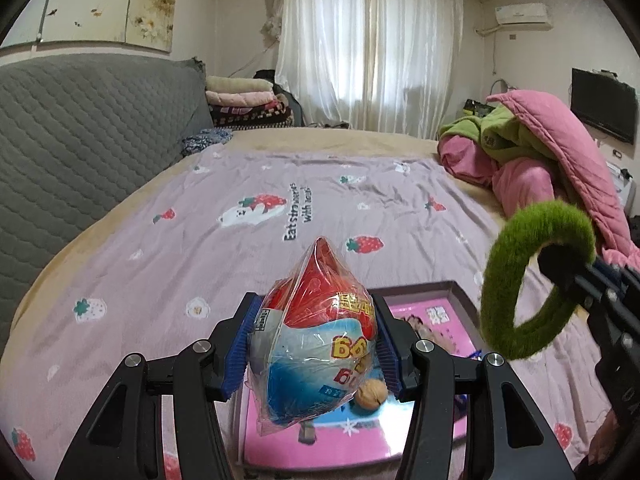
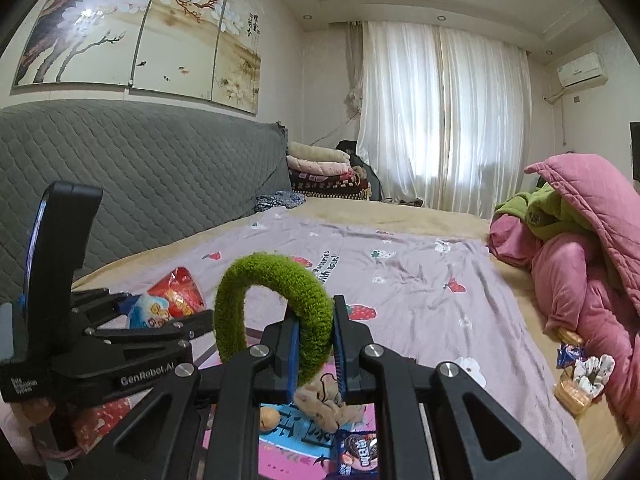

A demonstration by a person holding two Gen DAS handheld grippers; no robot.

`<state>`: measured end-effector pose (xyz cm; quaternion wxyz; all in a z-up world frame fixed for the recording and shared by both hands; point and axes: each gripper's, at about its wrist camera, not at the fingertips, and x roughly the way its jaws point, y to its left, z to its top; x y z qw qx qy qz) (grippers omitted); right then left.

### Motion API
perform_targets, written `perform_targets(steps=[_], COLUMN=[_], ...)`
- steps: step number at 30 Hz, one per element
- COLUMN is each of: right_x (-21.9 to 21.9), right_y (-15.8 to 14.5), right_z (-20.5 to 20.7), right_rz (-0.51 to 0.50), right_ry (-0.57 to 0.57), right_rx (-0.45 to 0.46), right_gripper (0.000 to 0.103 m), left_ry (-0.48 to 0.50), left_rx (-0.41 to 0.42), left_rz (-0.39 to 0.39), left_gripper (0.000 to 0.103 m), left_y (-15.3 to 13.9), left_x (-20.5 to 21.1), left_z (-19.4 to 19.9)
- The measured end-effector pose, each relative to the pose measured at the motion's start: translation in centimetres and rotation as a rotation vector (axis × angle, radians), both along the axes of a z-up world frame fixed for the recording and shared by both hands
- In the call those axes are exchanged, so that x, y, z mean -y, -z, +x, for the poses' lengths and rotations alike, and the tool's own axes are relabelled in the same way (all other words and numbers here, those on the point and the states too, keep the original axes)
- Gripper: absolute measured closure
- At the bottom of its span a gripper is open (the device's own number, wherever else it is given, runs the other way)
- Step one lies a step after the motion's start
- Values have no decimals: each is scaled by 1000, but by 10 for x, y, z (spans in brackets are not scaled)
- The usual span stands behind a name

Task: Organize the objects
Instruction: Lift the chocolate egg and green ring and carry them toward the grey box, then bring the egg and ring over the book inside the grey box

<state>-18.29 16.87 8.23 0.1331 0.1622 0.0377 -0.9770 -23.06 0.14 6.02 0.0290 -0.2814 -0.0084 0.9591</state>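
Snack bag [image 1: 320,344], crinkly, light and slippery in clear wrap, sits pinched at its midsection in the half-open left hand-held gripper [image 1: 316,344] above the pink tray [image 1: 436,292]; at three o'clock, the right hand-held gripper [image 2: 314,344] clamps a soft green fuzzy ring [image 2: 276,304] by its band.
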Motion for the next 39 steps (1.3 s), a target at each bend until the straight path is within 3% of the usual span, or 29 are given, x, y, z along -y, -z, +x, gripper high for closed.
perform_targets(steps=[14,39], right_x=[-3,-7], right_y=[39,82], right_z=[-20,-30], right_rz=[45,78], right_ry=[16,15], right_rx=[113,249], right_gripper=[88,88], left_ry=[-3,45], left_rx=[79,179], left_rz=[-4,-55], left_gripper=[47,47], left_y=[36,89], left_x=[5,-9], left_z=[-20,-13])
